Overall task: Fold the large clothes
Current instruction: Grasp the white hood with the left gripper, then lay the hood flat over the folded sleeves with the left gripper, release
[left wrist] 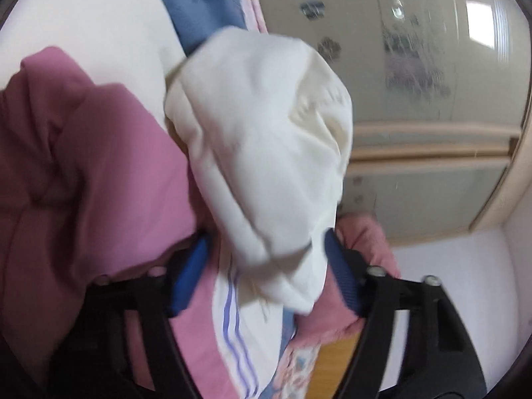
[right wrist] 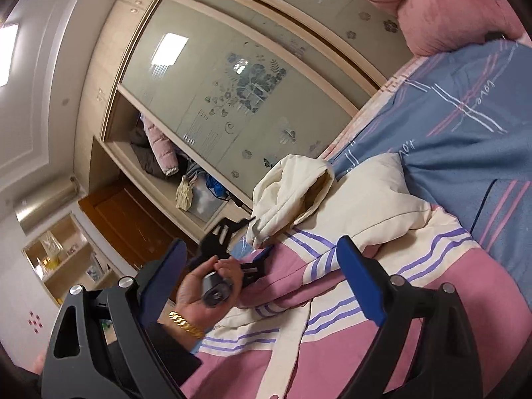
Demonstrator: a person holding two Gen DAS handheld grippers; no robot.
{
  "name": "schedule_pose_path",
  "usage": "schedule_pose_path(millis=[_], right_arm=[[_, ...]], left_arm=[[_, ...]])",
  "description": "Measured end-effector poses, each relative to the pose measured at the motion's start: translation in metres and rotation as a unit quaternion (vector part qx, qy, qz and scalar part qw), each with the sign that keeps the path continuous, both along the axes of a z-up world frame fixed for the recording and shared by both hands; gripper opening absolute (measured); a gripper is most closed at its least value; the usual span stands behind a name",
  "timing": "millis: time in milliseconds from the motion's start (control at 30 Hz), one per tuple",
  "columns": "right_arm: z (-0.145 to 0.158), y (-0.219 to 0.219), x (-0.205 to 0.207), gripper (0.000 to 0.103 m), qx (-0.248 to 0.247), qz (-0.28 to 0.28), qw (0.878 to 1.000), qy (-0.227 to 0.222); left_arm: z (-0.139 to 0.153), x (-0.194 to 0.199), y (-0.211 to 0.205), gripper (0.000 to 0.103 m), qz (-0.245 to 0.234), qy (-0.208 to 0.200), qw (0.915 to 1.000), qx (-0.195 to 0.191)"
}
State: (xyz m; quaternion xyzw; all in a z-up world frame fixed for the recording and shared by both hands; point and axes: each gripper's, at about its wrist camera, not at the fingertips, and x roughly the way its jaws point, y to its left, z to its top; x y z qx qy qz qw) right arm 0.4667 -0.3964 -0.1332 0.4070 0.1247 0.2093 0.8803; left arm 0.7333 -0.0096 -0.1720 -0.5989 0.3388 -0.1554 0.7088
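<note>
Left wrist view shows me the garment, a pink and cream jacket with purple stripes, lying spread on the bed. Its cream hood is lifted and bunched right in front of my left gripper. Those blue fingers stand spread, with the hood's lower end hanging between them; I cannot tell whether either pad actually grips the cloth, and the frame is blurred.

From the right wrist camera, my right gripper hovers above the jacket's striped front with its fingers wide apart, holding nothing. Ahead of it my left hand, a gold bracelet at the wrist, holds the other tool's handle beside the raised hood. Beyond the blue bedspread stand a pink pillow and a wardrobe with frosted floral doors.
</note>
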Motion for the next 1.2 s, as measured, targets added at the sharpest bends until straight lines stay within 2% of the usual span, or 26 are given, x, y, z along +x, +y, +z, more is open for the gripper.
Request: schedule_pose_path(millis=[33, 67, 100, 133, 167, 200, 267, 300, 333, 400, 433, 500, 533, 600, 667, 700, 800, 867, 900, 933, 967, 1033, 1100, 1167, 1200], right_arm=[[0.000, -0.002, 0.001, 0.091, 0.003, 0.002, 1.000, 0.003], [-0.001, -0.002, 0.002, 0.091, 0.004, 0.004, 1.000, 0.004], [-0.001, -0.002, 0.003, 0.091, 0.004, 0.006, 1.000, 0.005], [-0.001, -0.002, 0.003, 0.091, 0.003, 0.007, 1.000, 0.005], [-0.001, -0.002, 0.003, 0.091, 0.002, 0.008, 1.000, 0.006], [-0.001, -0.002, 0.004, 0.091, 0.002, 0.009, 1.000, 0.006], [-0.002, -0.002, 0.004, 0.091, 0.002, 0.009, 1.000, 0.008], [-0.002, -0.002, 0.004, 0.091, 0.003, 0.009, 1.000, 0.009], [-0.002, -0.003, 0.003, 0.091, 0.003, 0.008, 1.000, 0.010], [-0.001, -0.006, 0.003, 0.091, 0.005, 0.005, 1.000, 0.009], [-0.001, -0.008, 0.002, 0.091, 0.005, 0.003, 1.000, 0.009], [-0.001, -0.010, 0.002, 0.091, 0.007, -0.001, 1.000, 0.009], [-0.001, -0.012, 0.002, 0.092, 0.008, -0.002, 1.000, 0.009], [-0.002, -0.013, 0.002, 0.091, 0.006, -0.005, 1.000, 0.011], [-0.002, -0.014, 0.002, 0.091, 0.006, -0.007, 1.000, 0.012], [-0.002, -0.014, 0.002, 0.091, 0.005, -0.006, 1.000, 0.012], [-0.003, -0.013, 0.004, 0.092, 0.000, -0.005, 1.000, 0.017], [-0.005, -0.012, 0.005, 0.092, -0.001, -0.005, 1.000, 0.023], [-0.005, -0.012, 0.005, 0.092, -0.001, -0.005, 1.000, 0.024], [-0.005, -0.011, 0.005, 0.092, 0.000, -0.003, 1.000, 0.025], [-0.005, -0.011, 0.004, 0.092, -0.001, -0.002, 1.000, 0.025], [-0.004, -0.009, 0.004, 0.093, -0.005, -0.002, 1.000, 0.024], [-0.005, -0.007, 0.006, 0.093, -0.007, 0.001, 1.000, 0.026], [-0.007, -0.003, 0.009, 0.094, -0.006, 0.005, 0.999, 0.032], [-0.008, -0.002, 0.010, 0.094, -0.006, 0.007, 0.999, 0.033]], left_arm=[[0.003, 0.000, -0.001, 0.036, 0.013, -0.007, 0.9999, -0.001], [0.007, -0.001, -0.001, 0.031, 0.020, -0.014, 0.9997, 0.003], [0.021, -0.006, -0.003, 0.025, 0.034, -0.034, 0.9985, 0.027], [0.041, -0.013, -0.007, 0.019, 0.044, -0.062, 0.9949, 0.066], [0.059, -0.019, -0.010, 0.018, 0.047, -0.085, 0.9902, 0.101], [0.087, -0.029, -0.018, 0.017, 0.048, -0.124, 0.9789, 0.155], [0.125, -0.045, -0.038, 0.016, 0.034, -0.179, 0.9546, 0.236], [0.147, -0.058, -0.055, 0.016, 0.021, -0.209, 0.9329, 0.293], [0.161, -0.069, -0.069, 0.016, 0.011, -0.230, 0.9154, 0.330], [0.180, -0.097, -0.100, 0.016, -0.020, -0.269, 0.8778, 0.396], [0.184, -0.115, -0.114, 0.016, -0.033, -0.282, 0.8632, 0.418], [0.182, -0.144, -0.128, 0.016, -0.055, -0.290, 0.8520, 0.433], [0.178, -0.157, -0.135, 0.016, -0.062, -0.288, 0.8507, 0.436], [0.164, -0.189, -0.140, 0.016, -0.071, -0.285, 0.8538, 0.430], [0.144, -0.224, -0.144, 0.016, -0.077, -0.284, 0.8502, 0.436], [0.129, -0.240, -0.145, 0.016, -0.082, -0.278, 0.8535, 0.433], [0.081, -0.262, -0.138, 0.016, -0.102, -0.232, 0.8683, 0.426], [0.057, -0.268, -0.124, 0.018, -0.101, -0.199, 0.8886, 0.401], [0.053, -0.267, -0.117, 0.039, -0.094, -0.195, 0.8922, 0.396], [0.055, -0.269, -0.107, 0.084, -0.073, -0.192, 0.8954, 0.395], [0.059, -0.270, -0.097, 0.101, -0.043, -0.189, 0.8988, 0.393], [0.070, -0.266, -0.081, 0.101, -0.011, -0.195, 0.9042, 0.380], [0.079, -0.249, -0.065, 0.101, -0.008, -0.196, 0.9161, 0.350], [0.085, -0.226, -0.053, 0.101, -0.012, -0.191, 0.9350, 0.299], [0.081, -0.206, -0.042, 0.101, -0.014, -0.171, 0.9521, 0.253]])
